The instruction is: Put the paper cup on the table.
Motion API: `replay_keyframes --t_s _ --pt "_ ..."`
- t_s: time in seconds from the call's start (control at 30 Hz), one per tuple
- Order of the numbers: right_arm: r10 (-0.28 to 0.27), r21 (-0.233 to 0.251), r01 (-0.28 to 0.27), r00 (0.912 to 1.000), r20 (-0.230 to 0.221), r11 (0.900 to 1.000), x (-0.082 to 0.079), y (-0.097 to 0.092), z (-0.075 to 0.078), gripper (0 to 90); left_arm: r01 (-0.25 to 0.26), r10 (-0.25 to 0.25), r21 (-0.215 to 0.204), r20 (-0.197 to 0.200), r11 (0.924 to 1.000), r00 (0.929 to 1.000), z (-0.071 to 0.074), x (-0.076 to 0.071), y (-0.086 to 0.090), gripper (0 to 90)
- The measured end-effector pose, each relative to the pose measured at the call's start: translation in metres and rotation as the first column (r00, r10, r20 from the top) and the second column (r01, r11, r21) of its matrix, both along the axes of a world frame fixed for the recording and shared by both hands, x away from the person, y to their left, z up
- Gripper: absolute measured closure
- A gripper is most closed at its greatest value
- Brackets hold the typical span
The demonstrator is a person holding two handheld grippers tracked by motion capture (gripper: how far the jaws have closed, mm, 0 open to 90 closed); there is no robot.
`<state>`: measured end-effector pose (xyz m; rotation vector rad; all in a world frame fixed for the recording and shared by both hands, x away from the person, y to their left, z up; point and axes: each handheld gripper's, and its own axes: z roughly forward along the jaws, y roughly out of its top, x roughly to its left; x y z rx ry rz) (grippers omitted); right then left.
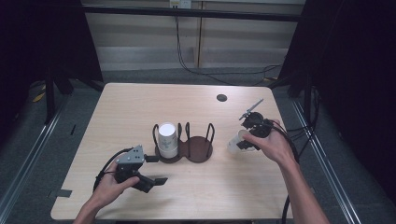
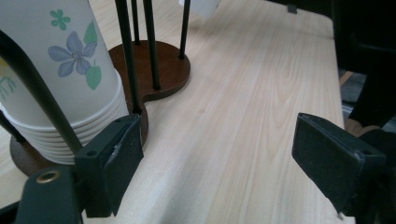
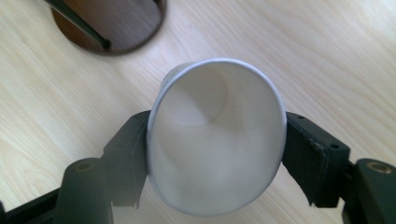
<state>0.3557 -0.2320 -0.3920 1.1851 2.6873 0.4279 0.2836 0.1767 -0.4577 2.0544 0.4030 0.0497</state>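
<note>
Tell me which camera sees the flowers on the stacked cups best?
The left gripper view: the stacked cups sit close up in the holder, so blue flowers and green leaves are clear. The high view shows that stack small and plain white from above. The right gripper view looks at the single cup held by the right hand-held gripper instead.

A light wooden table [image 1: 140, 107] carries a dark wooden cup holder [image 1: 196, 148] with black wire hoops, and a stack of white paper cups [image 1: 167, 139] stands upside down in its left compartment. The left gripper [image 1: 156, 170] rests near the table's near left edge, jaws apart, just beside the holder. To the right, the right gripper [image 1: 240, 140] clasps a single white paper cup [image 1: 234, 141] lying sideways above the table.
</note>
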Motion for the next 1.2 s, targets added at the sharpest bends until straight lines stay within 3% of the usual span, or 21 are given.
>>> replay_keyframes --t_s 0.27,0.53,0.9,1.1,1.17,1.2 --pt "-0.020 -0.071 0.016 0.9983 -0.054 0.9974 0.011 0.002 -0.015 27.2 -0.001 0.001 -0.002 0.010 1.0000 0.9999 -0.001 0.001 0.003 16.2" --pt "-0.027 -0.104 0.023 0.9991 -0.034 0.9943 0.015 0.004 -0.019 23.2 -0.004 0.004 0.003 0.021 1.0000 0.9998 -0.001 0.001 0.005 16.2" --pt "-0.016 -0.064 0.019 0.9987 0.049 0.9977 0.012 0.003 -0.013 16.2 -0.027 0.027 0.008 0.022 0.9996 0.9994 -0.002 0.002 0.006 16.2" --pt "-0.048 0.039 0.044 0.9930 0.108 0.9983 0.006 -0.007 -0.008 14.1 -0.033 0.033 0.005 0.026 0.9994 0.9991 -0.001 0.003 0.008 16.2" --pt "-0.056 0.048 0.051 0.9916 0.116 0.9976 0.005 -0.009 -0.008 14.1 -0.032 0.032 0.001 0.026 0.9995 0.9992 -0.001 0.003 0.008 16.2" --pt "-0.076 0.079 0.065 0.9881 0.134 0.9947 0.002 -0.013 -0.008 14.2 -0.032 0.032 0.004 0.025 0.9995 0.9992 -0.001 0.003 0.009 16.2"
